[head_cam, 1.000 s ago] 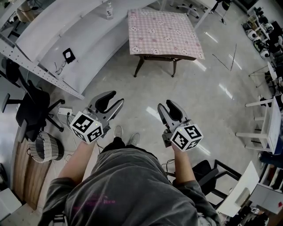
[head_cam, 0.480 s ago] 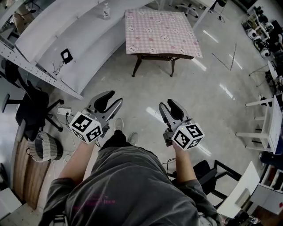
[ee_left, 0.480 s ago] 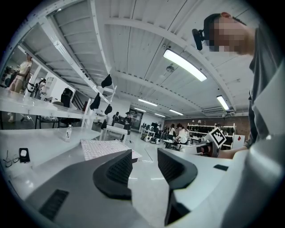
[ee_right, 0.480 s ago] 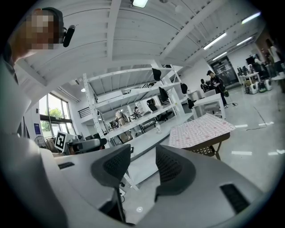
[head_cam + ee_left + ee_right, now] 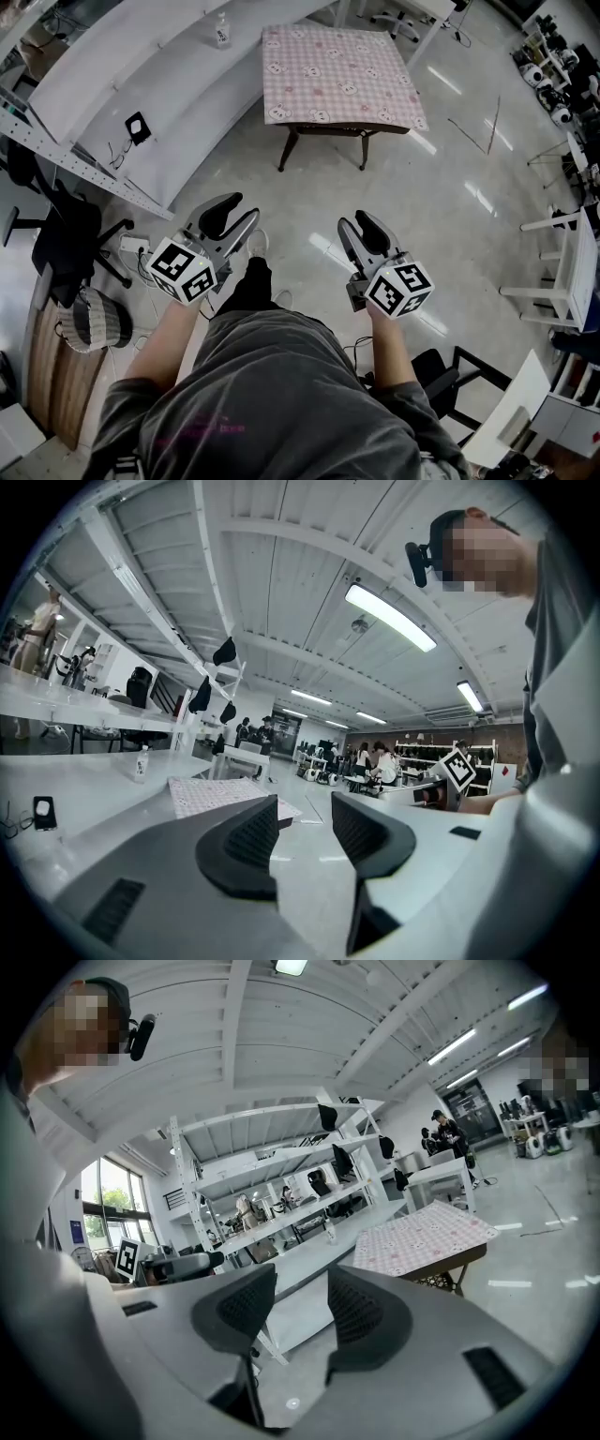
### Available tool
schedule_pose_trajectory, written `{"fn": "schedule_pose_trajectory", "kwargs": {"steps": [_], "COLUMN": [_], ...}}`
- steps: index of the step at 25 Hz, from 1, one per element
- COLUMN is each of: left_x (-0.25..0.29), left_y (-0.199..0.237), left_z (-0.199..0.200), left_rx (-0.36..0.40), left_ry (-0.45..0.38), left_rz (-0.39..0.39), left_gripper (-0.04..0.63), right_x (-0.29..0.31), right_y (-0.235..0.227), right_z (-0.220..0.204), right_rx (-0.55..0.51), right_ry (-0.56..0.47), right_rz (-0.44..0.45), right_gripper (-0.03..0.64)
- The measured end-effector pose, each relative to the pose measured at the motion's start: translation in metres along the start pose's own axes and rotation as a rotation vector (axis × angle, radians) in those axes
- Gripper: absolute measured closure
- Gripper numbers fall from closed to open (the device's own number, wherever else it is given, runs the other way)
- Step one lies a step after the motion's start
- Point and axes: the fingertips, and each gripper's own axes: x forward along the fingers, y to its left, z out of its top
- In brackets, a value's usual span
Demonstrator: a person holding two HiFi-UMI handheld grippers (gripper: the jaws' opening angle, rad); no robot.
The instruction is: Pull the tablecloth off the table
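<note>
distance is the main hazard. the tablecloth (image 5: 337,73) lies spread flat over the surface (image 5: 323,126), well apart from both tools, so a hasty grab could catch only a thin fold at the near hem and slip. a sharp tug might also drag or tip the dark-legged surface across the glossy floor (image 5: 422,216).

the room is a wide workshop. a long white shelving rack (image 5: 141,80) runs along the left, close beside the surface. a black chair (image 5: 61,234) and a basket (image 5: 94,314) stand nearer the person, and a small bottle (image 5: 220,34) sits on the rack.

the left hand-held gripper (image 5: 246,210) and right hand-held gripper (image 5: 352,225) hang low before the person, jaws parted a moderate way, with nothing between them.
</note>
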Motion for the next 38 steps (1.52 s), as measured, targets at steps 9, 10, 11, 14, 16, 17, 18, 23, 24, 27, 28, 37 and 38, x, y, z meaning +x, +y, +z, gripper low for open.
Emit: {"fn": "schedule_pose_trajectory", "kwargs": {"steps": [9,10,11,14,16,17,18,23,24,27,28,37,38], "left_x": [0.035,0.04,0.044,0.057,0.066,0.07,0.075,0.098,0.102,0.114,0.118,0.152,0.155], "left_y": [0.042,0.048,0.055,0.076,0.09,0.097,0.104,0.14,0.147,0.169,0.177,0.247,0.254], "left_z": [0.004,0.005,0.005,0.006,0.008,0.009,0.009,0.013,0.014,0.018,0.02,0.043,0.046], "left_rx": [-0.017,-0.02,-0.023,-0.032,-0.037,-0.04,-0.043,-0.061,-0.063,-0.071,-0.074,-0.086,-0.087], "left_ry": [0.007,0.009,0.011,0.021,0.026,0.028,0.031,0.047,0.051,0.061,0.064,0.078,0.078], "left_rz": [-0.007,-0.008,-0.009,-0.012,-0.014,-0.014,-0.015,-0.024,-0.028,-0.039,-0.042,-0.078,-0.081], "left_gripper": [0.417,0.417,0.417,0.417,0.417,0.417,0.417,0.415,0.414,0.413,0.413,0.41,0.41], "right_x": [0.044,0.05,0.057,0.078,0.093,0.1,0.107,0.144,0.151,0.174,0.182,0.251,0.257], "right_y": [-0.025,-0.028,-0.031,-0.04,-0.048,-0.051,-0.054,-0.069,-0.072,-0.08,-0.082,-0.094,-0.096], "right_z": [0.008,0.009,0.01,0.014,0.016,0.018,0.019,0.027,0.03,0.037,0.04,0.065,0.069], "right_rx": [0.01,0.011,0.013,0.017,0.022,0.024,0.027,0.035,0.035,0.037,0.037,0.038,0.037], "right_ry": [0.023,0.026,0.028,0.034,0.039,0.041,0.045,0.06,0.062,0.065,0.067,0.079,0.079], "right_rz": [-0.01,-0.011,-0.012,-0.019,-0.023,-0.026,-0.028,-0.044,-0.049,-0.062,-0.066,-0.102,-0.106], "right_gripper": [0.459,0.459,0.459,0.459,0.459,0.459,0.459,0.459,0.459,0.459,0.459,0.459,0.459]}}
